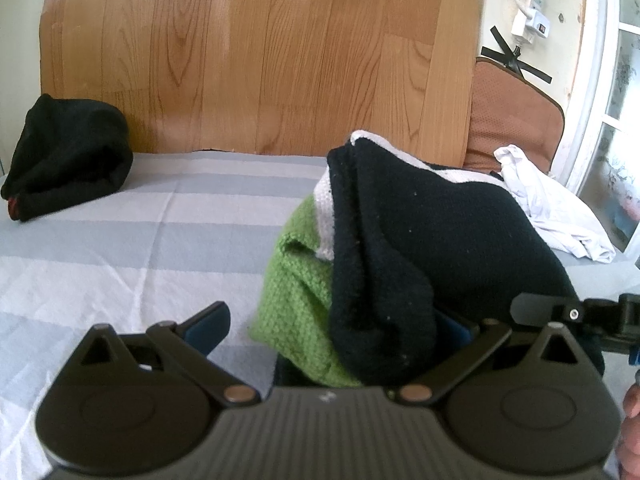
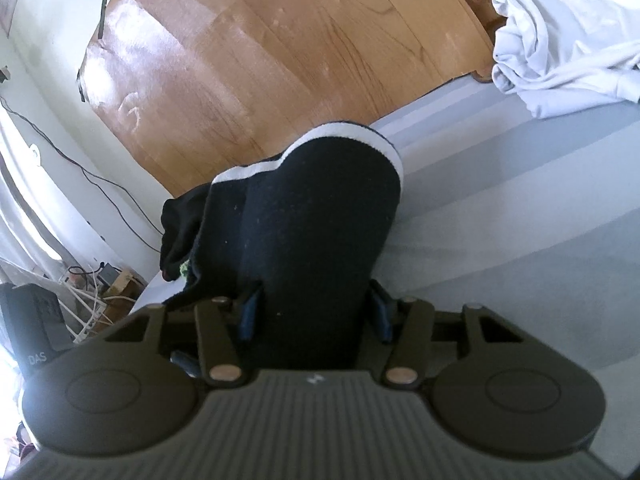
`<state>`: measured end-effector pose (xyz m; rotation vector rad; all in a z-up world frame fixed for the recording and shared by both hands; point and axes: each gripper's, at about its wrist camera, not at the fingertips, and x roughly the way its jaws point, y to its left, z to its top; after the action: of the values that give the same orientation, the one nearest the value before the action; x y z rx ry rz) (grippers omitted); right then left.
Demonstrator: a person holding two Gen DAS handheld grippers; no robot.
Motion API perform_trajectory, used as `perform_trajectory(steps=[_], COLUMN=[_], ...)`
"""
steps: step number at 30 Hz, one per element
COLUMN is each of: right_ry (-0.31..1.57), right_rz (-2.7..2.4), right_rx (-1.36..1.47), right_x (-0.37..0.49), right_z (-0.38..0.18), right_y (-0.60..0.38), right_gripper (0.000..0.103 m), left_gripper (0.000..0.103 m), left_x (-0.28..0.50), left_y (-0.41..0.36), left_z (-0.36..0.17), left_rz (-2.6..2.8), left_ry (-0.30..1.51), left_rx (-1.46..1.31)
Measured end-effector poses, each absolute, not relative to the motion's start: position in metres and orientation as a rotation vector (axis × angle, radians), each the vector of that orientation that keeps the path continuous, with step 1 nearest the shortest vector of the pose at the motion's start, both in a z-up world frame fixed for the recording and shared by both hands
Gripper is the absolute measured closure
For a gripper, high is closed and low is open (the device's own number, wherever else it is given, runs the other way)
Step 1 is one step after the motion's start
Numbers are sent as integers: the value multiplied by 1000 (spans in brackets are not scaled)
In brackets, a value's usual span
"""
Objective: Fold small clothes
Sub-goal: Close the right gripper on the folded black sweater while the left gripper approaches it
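A knit garment, dark navy (image 1: 420, 240) with a white band and a green part (image 1: 300, 300), is bunched up on the striped bed sheet (image 1: 120, 240). My left gripper (image 1: 332, 328) is open; its left finger (image 1: 208, 324) is bare and the garment drapes over the right finger. In the right wrist view the navy garment (image 2: 320, 220) runs between the fingers of my right gripper (image 2: 314, 312), which is shut on it. The right gripper's tip (image 1: 560, 312) shows at the garment's right edge in the left wrist view.
A folded black garment (image 1: 68, 160) lies at the far left of the bed. A crumpled white garment (image 1: 552, 208) (image 2: 560, 44) lies at the right. A wooden headboard (image 1: 260, 48) stands behind. Cables and a power strip (image 2: 88, 312) lie on the floor beside the bed.
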<state>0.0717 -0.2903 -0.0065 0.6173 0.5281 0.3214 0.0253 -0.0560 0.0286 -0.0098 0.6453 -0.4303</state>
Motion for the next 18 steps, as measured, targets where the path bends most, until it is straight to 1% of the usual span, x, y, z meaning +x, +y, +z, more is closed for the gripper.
perform_trajectory(steps=[18], right_ry=[524], right_rz=[322], right_rx=[599], right_x=[73], right_z=[-4], right_y=[-288], right_gripper=[38], left_gripper=[0], left_x=[25], left_y=[-56], left_z=[29], left_rz=[-430], left_ry=[647], left_rx=[-11])
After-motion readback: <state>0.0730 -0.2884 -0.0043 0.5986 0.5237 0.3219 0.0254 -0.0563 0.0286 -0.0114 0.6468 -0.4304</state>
